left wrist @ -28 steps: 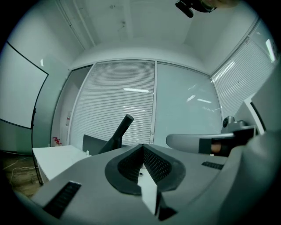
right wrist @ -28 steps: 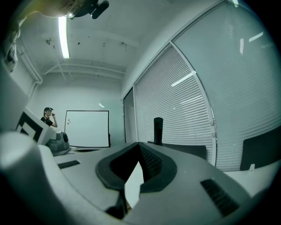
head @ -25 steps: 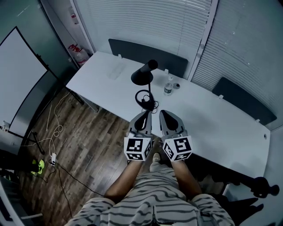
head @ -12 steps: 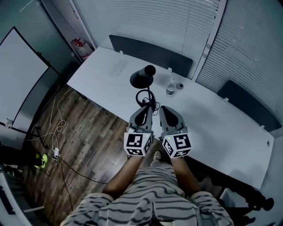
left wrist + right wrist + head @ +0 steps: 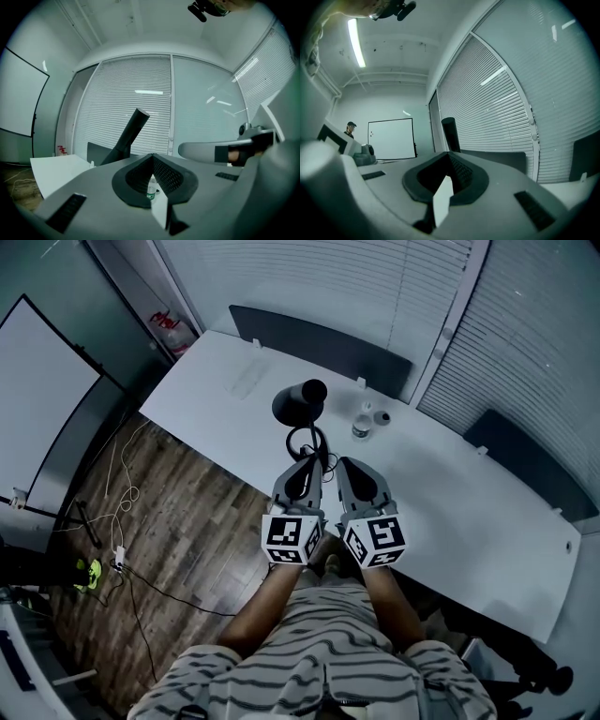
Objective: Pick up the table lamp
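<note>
In the head view the left gripper (image 5: 308, 461) and right gripper (image 5: 346, 465) lie side by side, tips near the table lamp (image 5: 300, 405) at the table's (image 5: 450, 493) front edge. The left gripper view, jaws closed on nothing, catches a water bottle (image 5: 151, 190). The right gripper view, jaws likewise closed, shows a whiteboard (image 5: 391, 138) instead.

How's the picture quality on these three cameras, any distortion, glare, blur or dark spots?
Head view: dim, bluish, sharp, the table edges bowed by the lens. Left gripper view: fisheye with black corners, light reflections streaking the blinds behind the table lamp. Right gripper view: same fisheye, a bright ceiling light.
</note>
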A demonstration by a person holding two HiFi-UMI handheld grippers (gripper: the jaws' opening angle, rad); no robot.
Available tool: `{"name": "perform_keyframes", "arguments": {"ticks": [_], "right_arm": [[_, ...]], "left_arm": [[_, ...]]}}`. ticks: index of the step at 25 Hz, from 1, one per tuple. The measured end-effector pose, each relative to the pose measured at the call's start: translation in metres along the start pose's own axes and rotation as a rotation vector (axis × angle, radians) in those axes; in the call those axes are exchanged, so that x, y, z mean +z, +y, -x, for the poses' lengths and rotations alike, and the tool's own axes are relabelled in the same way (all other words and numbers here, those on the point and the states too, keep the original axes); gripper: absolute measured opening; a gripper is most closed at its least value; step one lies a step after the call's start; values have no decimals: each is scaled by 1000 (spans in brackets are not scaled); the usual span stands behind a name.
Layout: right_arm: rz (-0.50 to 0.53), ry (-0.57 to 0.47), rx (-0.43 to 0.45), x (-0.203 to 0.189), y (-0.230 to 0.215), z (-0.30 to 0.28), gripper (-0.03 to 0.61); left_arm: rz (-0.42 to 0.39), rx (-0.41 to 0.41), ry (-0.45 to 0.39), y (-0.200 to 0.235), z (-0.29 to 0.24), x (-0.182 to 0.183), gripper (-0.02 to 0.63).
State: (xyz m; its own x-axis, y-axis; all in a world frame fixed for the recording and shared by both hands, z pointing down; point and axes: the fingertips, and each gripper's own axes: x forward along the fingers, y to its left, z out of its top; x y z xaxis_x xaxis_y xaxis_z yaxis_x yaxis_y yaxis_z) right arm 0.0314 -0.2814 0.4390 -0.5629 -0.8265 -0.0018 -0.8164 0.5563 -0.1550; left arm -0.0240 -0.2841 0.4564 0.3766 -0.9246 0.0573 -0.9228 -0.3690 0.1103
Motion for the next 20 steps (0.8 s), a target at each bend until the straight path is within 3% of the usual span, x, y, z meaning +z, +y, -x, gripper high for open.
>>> {"name": "perform_keyframes", "arguments": {"ticks": [17,20], "right_arm": [[14,38,-80,-13,-9,-33,11],[13,46,-92,-18,-13,-38,11]], "left_arm": [[5,-46,23,41,-30,-33,10],[11,-57,14,46,-37,-41,56]]}}
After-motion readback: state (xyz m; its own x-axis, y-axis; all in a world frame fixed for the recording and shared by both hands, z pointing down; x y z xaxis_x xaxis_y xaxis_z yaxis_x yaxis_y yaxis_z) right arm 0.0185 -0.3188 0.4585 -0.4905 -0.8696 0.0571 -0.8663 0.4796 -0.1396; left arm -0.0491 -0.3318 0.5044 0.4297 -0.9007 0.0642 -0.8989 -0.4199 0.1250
